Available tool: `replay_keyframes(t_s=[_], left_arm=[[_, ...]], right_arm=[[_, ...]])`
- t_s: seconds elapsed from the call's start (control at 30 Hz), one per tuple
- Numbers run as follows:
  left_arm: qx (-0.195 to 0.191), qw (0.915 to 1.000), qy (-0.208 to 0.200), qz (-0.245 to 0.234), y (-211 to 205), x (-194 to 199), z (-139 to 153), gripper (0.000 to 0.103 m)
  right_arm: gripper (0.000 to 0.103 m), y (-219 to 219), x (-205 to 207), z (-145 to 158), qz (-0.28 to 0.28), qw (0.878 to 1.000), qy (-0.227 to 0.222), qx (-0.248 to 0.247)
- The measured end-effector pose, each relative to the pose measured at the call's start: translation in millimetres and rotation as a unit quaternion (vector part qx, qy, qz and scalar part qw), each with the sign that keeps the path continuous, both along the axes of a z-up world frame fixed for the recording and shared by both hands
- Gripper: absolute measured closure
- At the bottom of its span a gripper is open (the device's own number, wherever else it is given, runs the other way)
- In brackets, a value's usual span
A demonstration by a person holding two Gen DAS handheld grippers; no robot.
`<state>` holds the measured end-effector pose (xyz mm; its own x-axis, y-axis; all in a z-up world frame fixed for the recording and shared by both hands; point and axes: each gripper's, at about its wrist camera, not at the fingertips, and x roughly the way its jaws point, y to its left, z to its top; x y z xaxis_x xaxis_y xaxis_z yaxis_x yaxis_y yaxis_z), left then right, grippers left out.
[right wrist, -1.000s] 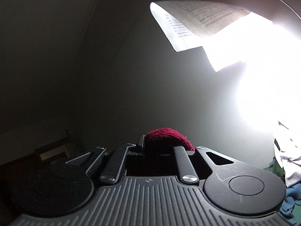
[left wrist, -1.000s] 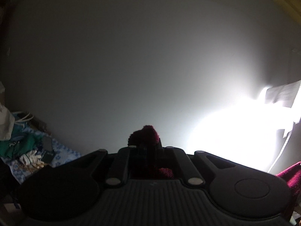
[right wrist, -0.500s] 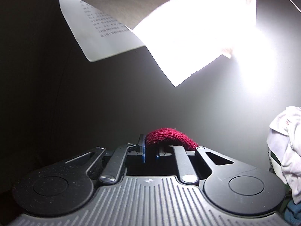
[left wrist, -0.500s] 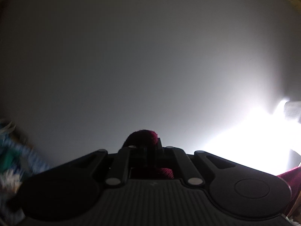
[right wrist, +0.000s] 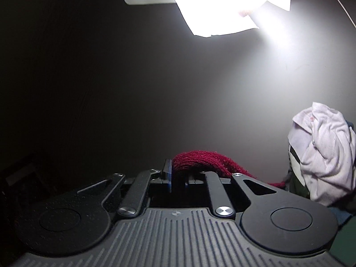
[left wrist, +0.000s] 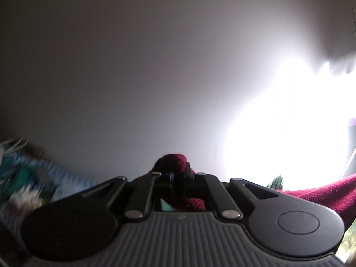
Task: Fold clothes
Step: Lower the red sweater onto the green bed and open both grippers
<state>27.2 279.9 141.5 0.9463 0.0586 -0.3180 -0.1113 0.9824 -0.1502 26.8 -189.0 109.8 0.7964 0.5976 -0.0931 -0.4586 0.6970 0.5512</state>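
My left hand-held gripper (left wrist: 178, 174) is closed tight on a fold of the dark red knitted garment (left wrist: 172, 162), which bulges up above the fingertips. More of the same red knit hangs at the right edge of that view. My right hand-held gripper (right wrist: 178, 176) also pinches the dark red knitted garment (right wrist: 195, 160), and the cloth trails off to the right over the gripper. Beyond it I see a crumpled white cloth (right wrist: 322, 155) at the right, and a printed paper sheet (right wrist: 213, 4) in strong light on the wall. At the far left of the left view lies blurred blue patterned fabric (left wrist: 44, 175).
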Motion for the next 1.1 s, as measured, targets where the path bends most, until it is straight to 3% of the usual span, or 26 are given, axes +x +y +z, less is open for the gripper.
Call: replay_keyframes(t_s=[0.1, 0.23, 0.37, 0.57, 0.7, 0.87, 1.1], left_arm=[[-0.019, 0.998, 0.061, 0.003, -2, -24, -52, 0.102], [-0.049, 0.9887, 0.139, 0.025, 1, -66, -117, 0.102], [-0.062, 0.9774, 0.197, 0.046, 9, -97, -169, 0.102], [-0.039, 0.9674, 0.242, 0.065, -4, -139, -202, 0.101], [-0.035, 0.964, 0.254, 0.072, -12, -145, -204, 0.1], [-0.02, 0.9516, 0.297, 0.078, -16, -139, -234, 0.099], [-0.017, 0.9532, 0.294, 0.068, -17, -155, -230, 0.099]], right_arm=[[0.092, -4, -22, -48, 0.018, 0.998, 0.06, -0.032], [0.092, 2, -38, -107, 0.028, 0.988, 0.14, -0.057], [0.092, 7, -41, -140, 0.048, 0.975, 0.207, -0.068], [0.092, 3, -85, -173, 0.092, 0.959, 0.25, -0.095], [0.092, -7, -95, -184, 0.094, 0.953, 0.273, -0.094], [0.092, 3, -100, -212, 0.101, 0.94, 0.296, -0.138], [0.093, -8, -114, -228, 0.108, 0.928, 0.328, -0.138]])
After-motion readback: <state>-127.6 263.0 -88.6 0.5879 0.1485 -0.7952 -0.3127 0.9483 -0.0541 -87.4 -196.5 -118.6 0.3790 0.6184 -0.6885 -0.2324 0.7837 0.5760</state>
